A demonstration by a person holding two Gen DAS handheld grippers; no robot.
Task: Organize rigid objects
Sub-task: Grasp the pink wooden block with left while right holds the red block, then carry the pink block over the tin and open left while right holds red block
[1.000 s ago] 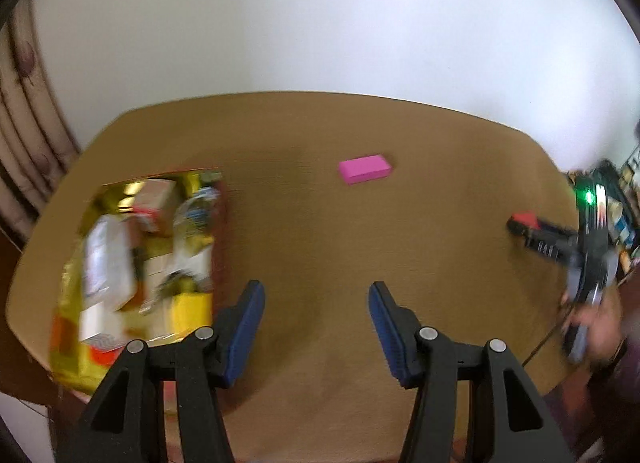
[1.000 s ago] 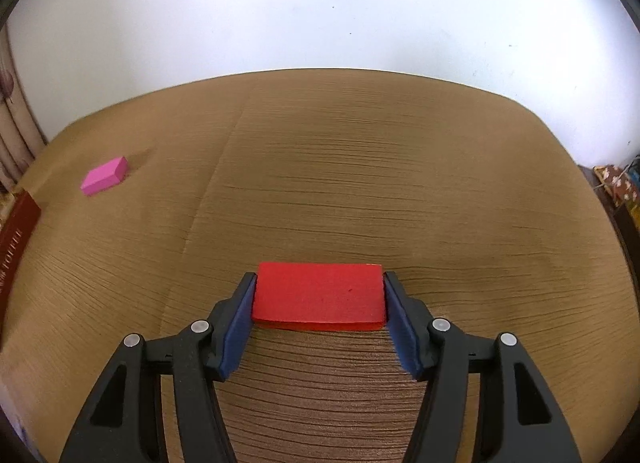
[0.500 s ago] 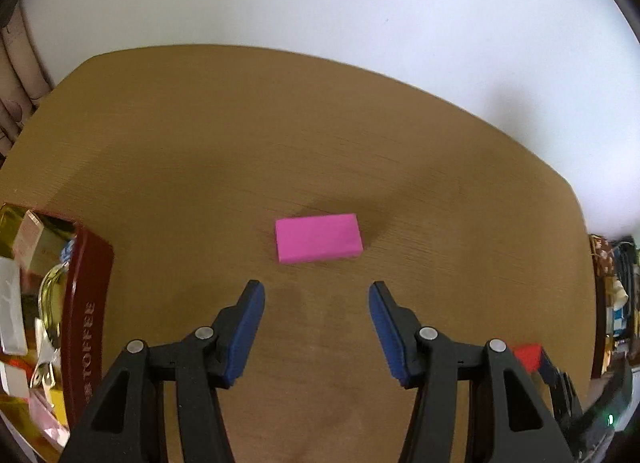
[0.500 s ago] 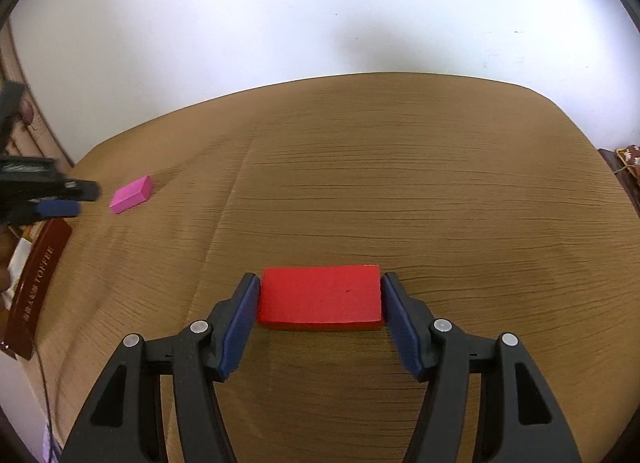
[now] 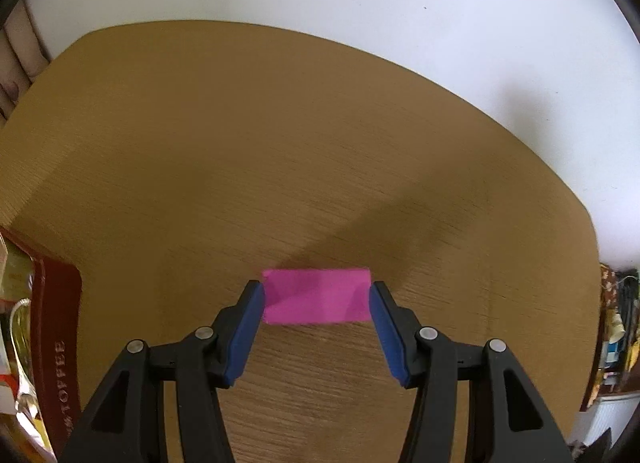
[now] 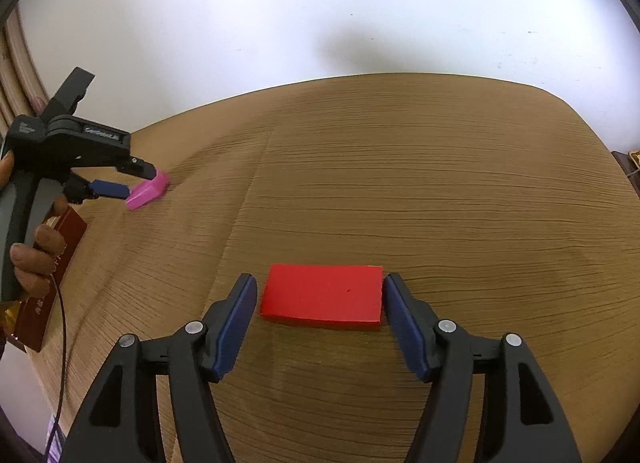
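Left tongs (image 5: 316, 299) have swung from my toffee tin (image 5: 60, 343) to straddle the pink block (image 5: 316, 295), unclamped, while right tongs (image 6: 320, 295) are opening off the red block (image 6: 322, 297), released on the tabletop (image 6: 440, 203) far right of the tin

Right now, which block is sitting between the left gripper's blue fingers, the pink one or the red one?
The pink block. It lies on the table between the left gripper fingers, near the toffee tin; the red block lies between the right gripper's opening jaws.

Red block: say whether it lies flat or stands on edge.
Flat. The red block rests broad face up on the table, between the opening right gripper pads, a gap at its left end.
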